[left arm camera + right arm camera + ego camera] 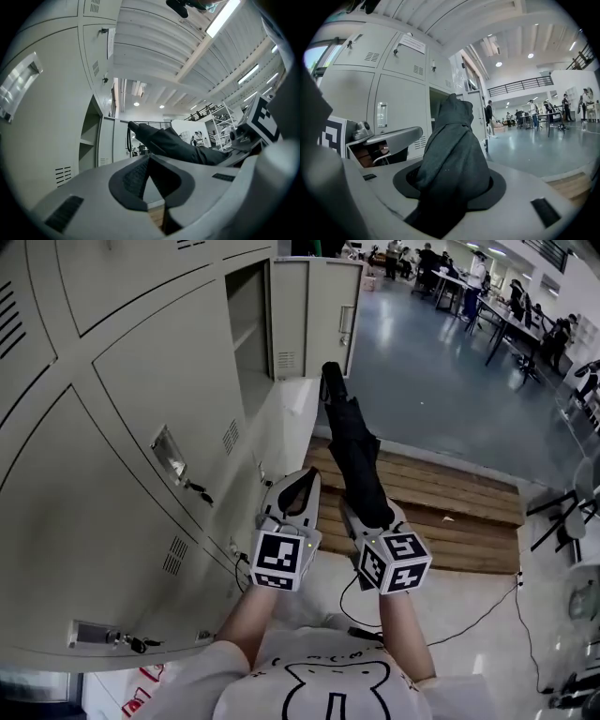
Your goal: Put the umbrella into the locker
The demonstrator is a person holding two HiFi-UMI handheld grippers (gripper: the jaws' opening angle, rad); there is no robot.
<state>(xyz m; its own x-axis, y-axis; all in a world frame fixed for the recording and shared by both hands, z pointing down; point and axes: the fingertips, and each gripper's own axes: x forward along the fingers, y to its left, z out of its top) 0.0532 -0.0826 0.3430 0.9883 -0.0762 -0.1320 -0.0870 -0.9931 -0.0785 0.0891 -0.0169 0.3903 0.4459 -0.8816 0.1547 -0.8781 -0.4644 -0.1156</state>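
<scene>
A folded black umbrella (352, 442) points away from me toward the open locker (248, 329), whose door (314, 306) swings out to the right. My right gripper (372, 514) is shut on the umbrella's near end; in the right gripper view the dark fabric (452, 150) fills the space between the jaws. My left gripper (305, 476) rides just left of it beside the locker fronts, its jaw tips meeting with nothing held (149, 158). In the left gripper view the umbrella (173, 143) lies to the right, with the open locker (89, 140) ahead on the left.
A wall of closed grey lockers (112, 427) runs along my left, with keys (195, 489) hanging from some doors. A wooden platform (450, 498) lies on the floor ahead, with a black cable (469, 615) near it. People sit at tables (469, 282) far back; chairs (572, 512) stand at right.
</scene>
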